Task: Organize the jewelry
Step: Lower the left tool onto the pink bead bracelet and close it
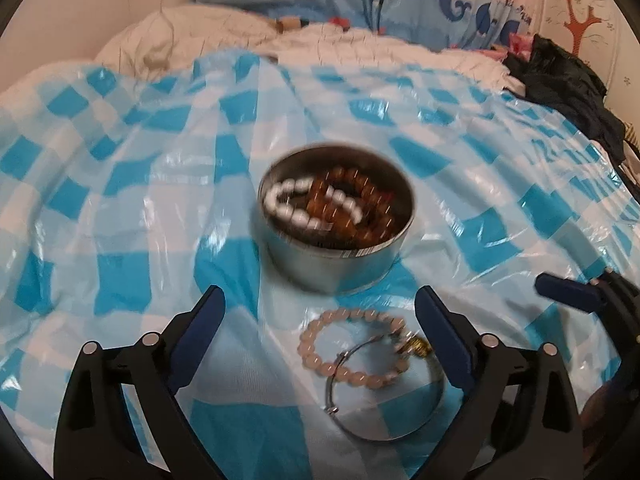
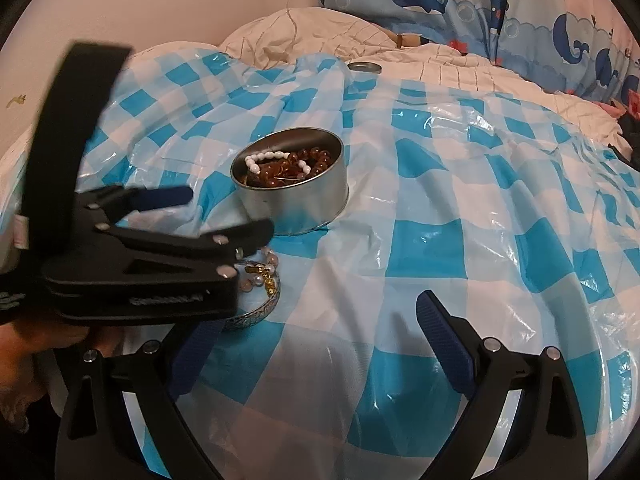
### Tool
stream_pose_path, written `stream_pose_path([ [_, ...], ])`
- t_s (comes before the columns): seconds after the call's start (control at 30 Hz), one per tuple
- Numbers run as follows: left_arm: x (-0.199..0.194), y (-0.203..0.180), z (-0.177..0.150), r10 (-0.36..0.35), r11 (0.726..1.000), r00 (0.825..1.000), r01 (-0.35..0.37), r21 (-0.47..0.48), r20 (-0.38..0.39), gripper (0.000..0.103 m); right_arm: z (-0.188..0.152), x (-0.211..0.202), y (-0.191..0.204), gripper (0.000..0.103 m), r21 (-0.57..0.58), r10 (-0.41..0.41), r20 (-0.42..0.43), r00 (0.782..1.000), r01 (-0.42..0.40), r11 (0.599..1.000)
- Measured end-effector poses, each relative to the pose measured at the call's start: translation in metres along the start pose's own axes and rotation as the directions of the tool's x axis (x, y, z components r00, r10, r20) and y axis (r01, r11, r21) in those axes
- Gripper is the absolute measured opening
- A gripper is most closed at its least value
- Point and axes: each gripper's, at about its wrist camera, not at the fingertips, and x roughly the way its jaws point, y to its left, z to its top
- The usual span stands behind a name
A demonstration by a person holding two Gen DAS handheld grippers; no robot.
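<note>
Only your right wrist view shows the lid [image 2: 364,67] behind the tin [image 2: 294,196]; your left gripper [image 1: 320,312], released, straddles pink bracelet [image 1: 352,350] and bangle [image 1: 384,408]; right gripper [image 2: 316,320] released.

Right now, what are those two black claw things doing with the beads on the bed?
A person holds both and is tidying jewelry into a round metal tin. White and brown bead bracelets already lie inside. The left gripper hangs open over a pink bead bracelet and a silver bangle, which lie overlapping on the blue checkered plastic sheet just in front of the tin. The right gripper is open and empty, off to the side.
</note>
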Motion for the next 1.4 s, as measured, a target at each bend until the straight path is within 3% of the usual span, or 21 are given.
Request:
stream_pose_path([
  [0.13,0.007,0.019,-0.009,-0.055,0.996,0.997,0.051,-0.074,-0.059,0.074,-0.001,0.002,0.003,0.092,-0.014,0.013,-0.017,1.000,-0.013,1.000],
  [0.33,0.004,0.031,-0.015,-0.071,0.995,0.995,0.066,-0.075,-0.071,0.052,-0.002,0.005,0.005,0.092,-0.015,0.007,-0.025,1.000,-0.008,1.000],
  [0.43,0.001,0.023,-0.013,-0.040,0.999,0.998,0.038,-0.031,-0.050,0.051,-0.003,0.006,0.006,0.092,-0.020,0.007,-0.033,0.999,-0.007,1.000],
  [0.57,-0.012,0.005,-0.007,0.028,0.996,0.999,-0.032,0.082,0.043,0.051,-0.004,0.007,0.006,0.092,-0.018,0.009,-0.035,0.999,-0.009,1.000],
  [0.63,-0.013,-0.001,-0.005,-0.002,0.995,0.999,-0.002,0.101,0.045,0.051,-0.004,0.007,0.006,0.092,-0.016,0.011,-0.036,0.999,-0.011,1.000],
  [0.77,0.002,0.002,-0.008,-0.069,0.996,0.997,0.070,0.062,-0.032,0.049,-0.004,0.009,0.007,0.092,-0.026,0.006,-0.049,0.999,-0.007,1.000],
  [0.93,0.005,0.010,-0.014,-0.136,0.990,0.987,0.138,0.022,-0.082,0.014,-0.005,0.010,0.005,0.092,-0.024,0.004,-0.053,0.999,-0.005,1.000],
  [1.0,0.003,0.009,-0.017,-0.144,0.988,0.985,0.148,0.032,-0.093,0.007,-0.005,0.012,0.003,0.092,-0.015,0.005,-0.060,0.998,-0.006,1.000],
  [1.13,-0.002,0.008,-0.017,-0.151,0.988,0.984,0.154,0.030,-0.091,0.006,-0.005,0.013,0.004,0.092,-0.025,0.003,-0.055,0.998,-0.004,1.000],
  [1.4,-0.033,0.024,-0.002,-0.197,0.980,0.980,0.197,-0.025,0.004,0.006,-0.001,0.013,0.018,0.092,-0.061,0.042,-0.008,0.999,-0.042,0.997],
])
